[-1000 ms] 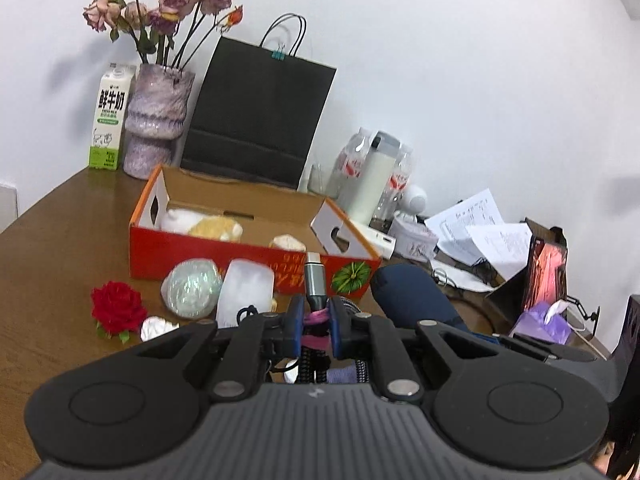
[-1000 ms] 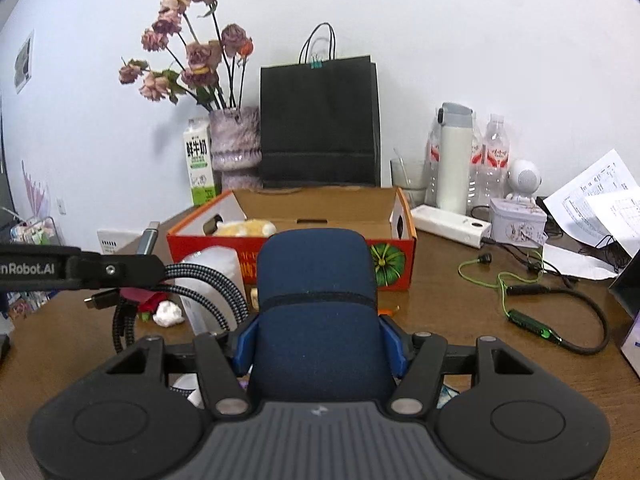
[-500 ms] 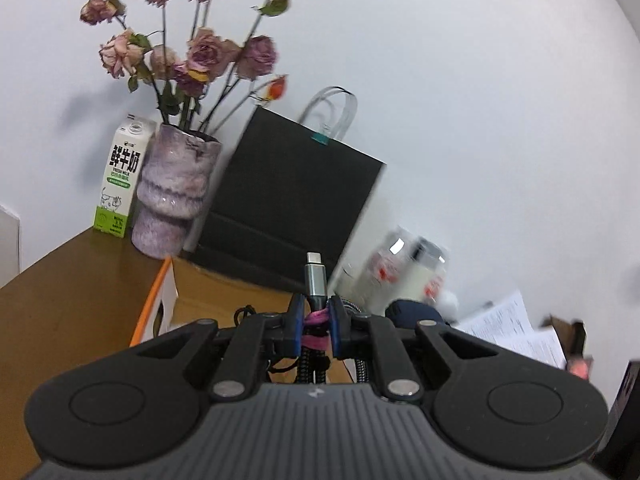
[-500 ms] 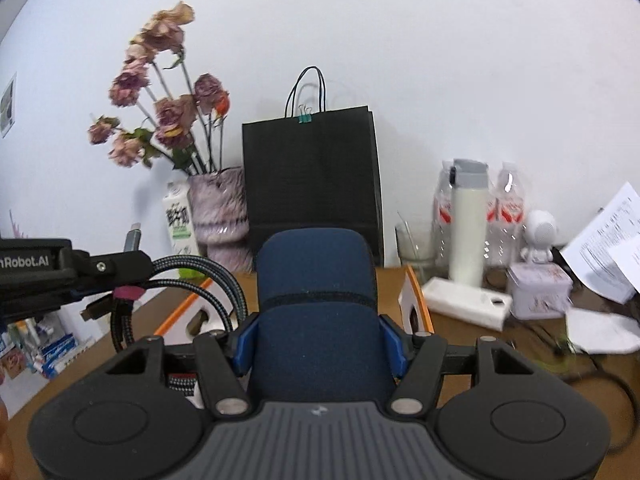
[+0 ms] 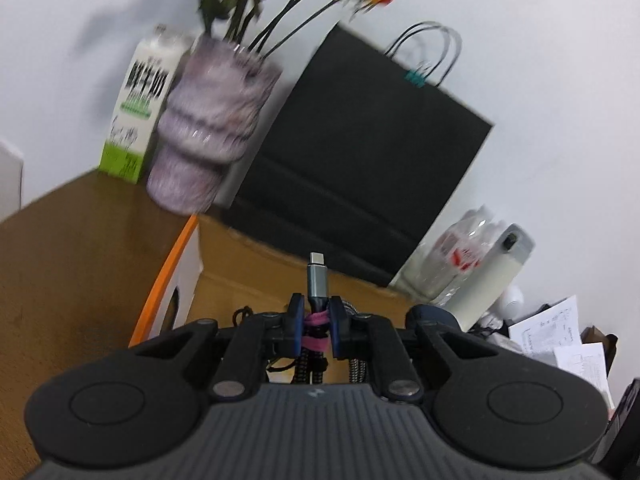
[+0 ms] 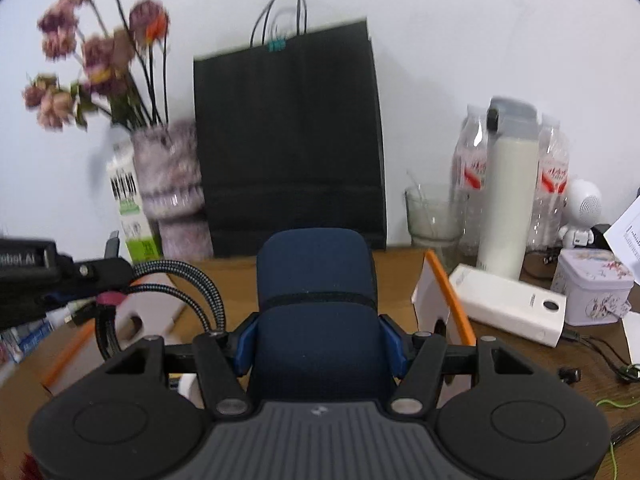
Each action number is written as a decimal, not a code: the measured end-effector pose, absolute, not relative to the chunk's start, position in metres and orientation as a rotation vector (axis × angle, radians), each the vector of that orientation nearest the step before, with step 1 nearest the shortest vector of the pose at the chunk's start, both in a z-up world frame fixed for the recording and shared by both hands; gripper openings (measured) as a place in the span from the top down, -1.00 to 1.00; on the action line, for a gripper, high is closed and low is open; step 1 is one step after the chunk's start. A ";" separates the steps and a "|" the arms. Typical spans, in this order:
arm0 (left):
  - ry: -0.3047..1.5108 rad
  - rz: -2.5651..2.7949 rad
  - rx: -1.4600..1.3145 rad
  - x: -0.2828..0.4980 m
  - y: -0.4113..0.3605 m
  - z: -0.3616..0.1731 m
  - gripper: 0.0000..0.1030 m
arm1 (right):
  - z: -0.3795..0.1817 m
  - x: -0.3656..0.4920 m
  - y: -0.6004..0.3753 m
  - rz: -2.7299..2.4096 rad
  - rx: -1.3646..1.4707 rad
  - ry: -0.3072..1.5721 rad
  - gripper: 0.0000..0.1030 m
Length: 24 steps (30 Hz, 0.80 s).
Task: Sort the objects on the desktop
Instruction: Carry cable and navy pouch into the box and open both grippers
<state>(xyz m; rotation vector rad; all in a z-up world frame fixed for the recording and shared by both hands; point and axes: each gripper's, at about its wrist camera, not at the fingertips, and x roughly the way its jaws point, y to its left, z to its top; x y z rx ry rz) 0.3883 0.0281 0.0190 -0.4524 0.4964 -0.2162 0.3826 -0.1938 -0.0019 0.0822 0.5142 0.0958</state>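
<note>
- Left wrist view: left gripper (image 5: 316, 330) clamped tight on a coiled braided cable (image 5: 318, 280), bound with a pink band; grey plug pointing up and away, past the fingertips.
- Held above the near edge of an open cardboard box (image 5: 240, 276) with an orange rim, on a brown table (image 5: 80, 248).
- Far behind the box: black paper bag (image 5: 360, 152) against the wall; at far left a purple vase (image 5: 212, 136) with dried flowers and a milk carton (image 5: 140, 108) just beside it, both blurred.
- To the right, a white bottle (image 5: 492, 276) and loose papers (image 5: 560, 340).
- Right wrist view: right gripper (image 6: 318, 338) closed on a dark blue case (image 6: 316, 300), blue pads pressing on both its sides; case upright, above the box.
- At left, the other gripper with the cable loop hanging over the box's left end.
- Right of the box, on the table: white power bank (image 6: 508, 304), floral tin (image 6: 592, 288), glass (image 6: 432, 220), white bottle.
</note>
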 end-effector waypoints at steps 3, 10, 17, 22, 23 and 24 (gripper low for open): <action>0.530 -0.197 -0.443 0.393 0.026 0.009 0.74 | -0.012 0.387 -0.195 0.077 0.086 0.537 -0.16; 0.538 -0.113 -0.331 0.390 0.012 0.011 -0.35 | -0.019 0.390 -0.200 0.050 0.082 0.578 -0.47; 0.513 -0.041 -0.244 0.370 0.002 0.037 -1.00 | 0.005 0.373 -0.199 0.088 0.071 0.561 -1.00; 0.490 -0.063 -0.283 0.330 0.010 0.055 -1.00 | 0.030 0.337 -0.204 0.121 0.063 0.512 -1.00; 0.486 -0.068 -0.282 0.319 0.011 0.058 -1.00 | 0.034 0.327 -0.205 0.123 0.058 0.501 -1.00; 0.480 -0.073 -0.278 0.309 0.011 0.061 -1.00 | 0.037 0.315 -0.206 0.126 0.051 0.492 -1.00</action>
